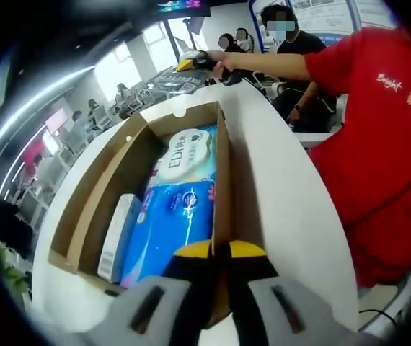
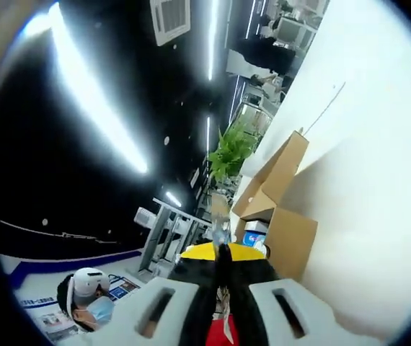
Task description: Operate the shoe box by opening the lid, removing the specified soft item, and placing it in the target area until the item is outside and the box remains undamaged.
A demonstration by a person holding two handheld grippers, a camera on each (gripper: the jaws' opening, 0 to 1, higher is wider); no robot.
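Gripping the right-hand side wall of the shoe box [image 1: 112, 194], my left tongs [image 1: 221, 252] are clenched on the cardboard edge, their yellow-tipped jaws pressed together over it in the left gripper view. Beyond them the box lies open on the white worktop [image 1: 285, 194], running away from me along its length. Inside, touching the gripped wall, a blue soft pack [image 1: 173, 227] lies flat. Past it, further from the tongs, sits a white pack with green lettering [image 1: 187, 155], and a narrow white box [image 1: 115, 234] stands along the blue pack's other side. A cardboard flap [image 1: 90, 194] folds out on the far side of the box.

My right tongs [image 2: 222, 254] are clenched on a thin clear strip [image 2: 221, 216], the jaws meeting with no gap in the right gripper view. I cannot tell what the strip is. The shoe box [image 2: 277, 209] sits beyond them on the worktop [image 2: 364, 144], its flaps raised.

A person in a red shirt [image 1: 378, 144] stands at the worktop's edge, arm stretched toward its far end. A green plant [image 2: 231, 151] stands beyond the worktop, and other people sit in the background.
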